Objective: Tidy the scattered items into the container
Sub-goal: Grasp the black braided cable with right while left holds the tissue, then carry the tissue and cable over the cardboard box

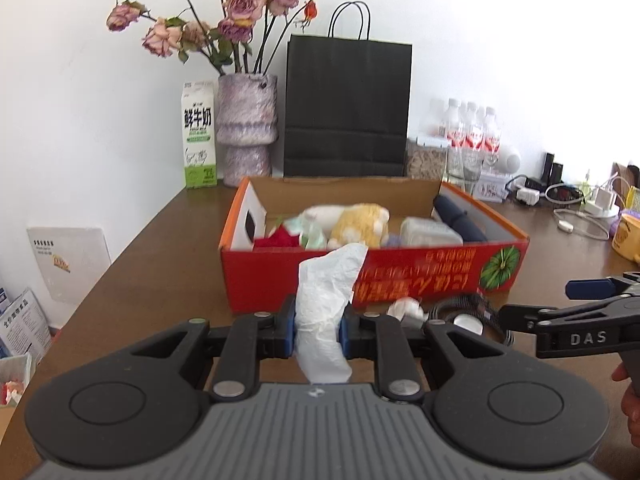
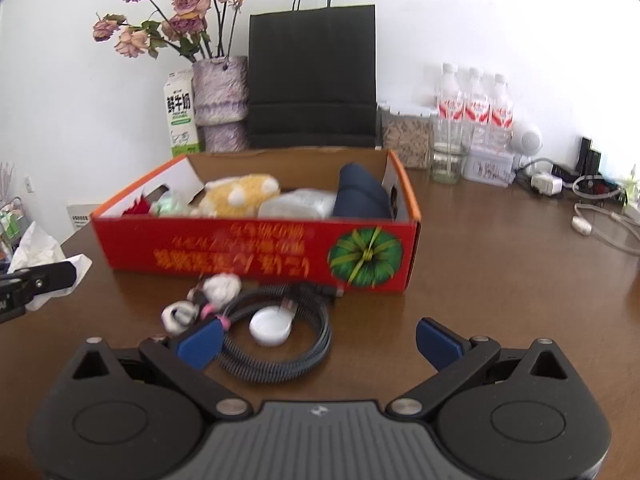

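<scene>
My left gripper (image 1: 319, 330) is shut on a crumpled white tissue (image 1: 326, 304), held above the brown table in front of the red cardboard box (image 1: 400, 276). The same tissue (image 2: 36, 254) shows at the left edge of the right wrist view. The box (image 2: 240, 254) holds a yellow plush toy (image 2: 240, 196), a navy roll, a clear packet and red and green items. My right gripper (image 2: 318, 344) stands open above a coiled dark cable (image 2: 288, 344), a white cap (image 2: 269, 326) and small white crumpled bits (image 2: 220, 286) in front of the box.
Behind the box stand a black paper bag (image 1: 347, 108), a vase of dried roses (image 1: 247, 128) and a milk carton (image 1: 199, 136). Water bottles (image 2: 474, 100), a jar, chargers and cables (image 2: 600, 224) fill the back right. A yellow mug (image 1: 626, 236) sits at the right.
</scene>
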`<act>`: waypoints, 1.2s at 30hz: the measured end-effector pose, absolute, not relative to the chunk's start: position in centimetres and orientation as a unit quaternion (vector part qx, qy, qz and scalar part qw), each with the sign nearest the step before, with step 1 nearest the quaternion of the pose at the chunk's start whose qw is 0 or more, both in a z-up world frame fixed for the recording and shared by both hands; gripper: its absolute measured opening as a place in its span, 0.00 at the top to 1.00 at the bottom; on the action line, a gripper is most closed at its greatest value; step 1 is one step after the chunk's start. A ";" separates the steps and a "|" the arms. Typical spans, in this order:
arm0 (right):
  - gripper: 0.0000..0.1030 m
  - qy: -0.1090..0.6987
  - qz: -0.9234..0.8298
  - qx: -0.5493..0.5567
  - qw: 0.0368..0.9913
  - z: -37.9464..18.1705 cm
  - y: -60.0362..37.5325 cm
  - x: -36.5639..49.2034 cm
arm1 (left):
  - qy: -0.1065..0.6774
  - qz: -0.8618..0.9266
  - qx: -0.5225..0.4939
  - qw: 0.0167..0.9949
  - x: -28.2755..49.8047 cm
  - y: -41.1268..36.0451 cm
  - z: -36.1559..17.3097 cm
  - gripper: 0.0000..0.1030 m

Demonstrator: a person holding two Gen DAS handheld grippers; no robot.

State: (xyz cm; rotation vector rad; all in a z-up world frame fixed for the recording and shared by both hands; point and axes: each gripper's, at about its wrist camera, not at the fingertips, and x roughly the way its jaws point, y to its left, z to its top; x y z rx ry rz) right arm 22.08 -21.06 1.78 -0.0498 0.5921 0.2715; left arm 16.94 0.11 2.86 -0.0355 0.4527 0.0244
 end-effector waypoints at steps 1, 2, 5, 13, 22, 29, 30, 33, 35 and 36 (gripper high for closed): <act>0.00 0.294 0.135 -0.027 0.946 2.0 -20.9 23.0 | 0.221 0.011 -0.018 0.975 17.6 -0.1 3.1 0.81; 0.00 0.296 0.136 -0.029 0.945 2.1 -20.8 23.9 | 0.218 0.010 -0.020 0.976 18.2 -0.2 3.2 0.81; 0.02 0.308 0.136 -0.017 0.942 2.1 -20.4 26.6 | 0.209 0.010 -0.027 0.978 20.2 -0.6 3.2 0.81; 0.13 0.322 0.142 0.034 0.935 0.0 -21.2 28.2 | 0.241 0.000 -0.057 0.969 22.5 0.7 0.6 0.81; 0.39 0.341 0.143 0.034 0.928 -1.1 -21.0 28.5 | 0.235 -0.006 -0.053 0.970 21.5 0.4 0.5 0.80; 0.89 0.334 0.159 0.039 0.928 -0.8 -21.1 27.9 | 0.240 -0.005 -0.055 0.969 21.4 0.4 0.4 0.80; 0.90 0.332 0.159 0.038 0.929 -0.7 -21.1 27.7 | 0.240 -0.005 -0.056 0.969 21.4 0.4 0.4 0.80; 0.93 0.325 0.163 0.036 0.931 -0.5 -21.1 27.3 | 0.240 -0.005 -0.056 0.969 21.4 0.4 0.3 0.80; 0.94 0.319 0.167 0.036 0.932 -0.3 -21.1 27.0 | 0.240 -0.007 -0.057 0.969 21.3 0.5 0.3 0.80; 0.94 0.316 0.170 0.036 0.933 -0.2 -21.1 26.8 | 0.239 -0.008 -0.058 0.969 21.3 0.5 0.3 0.80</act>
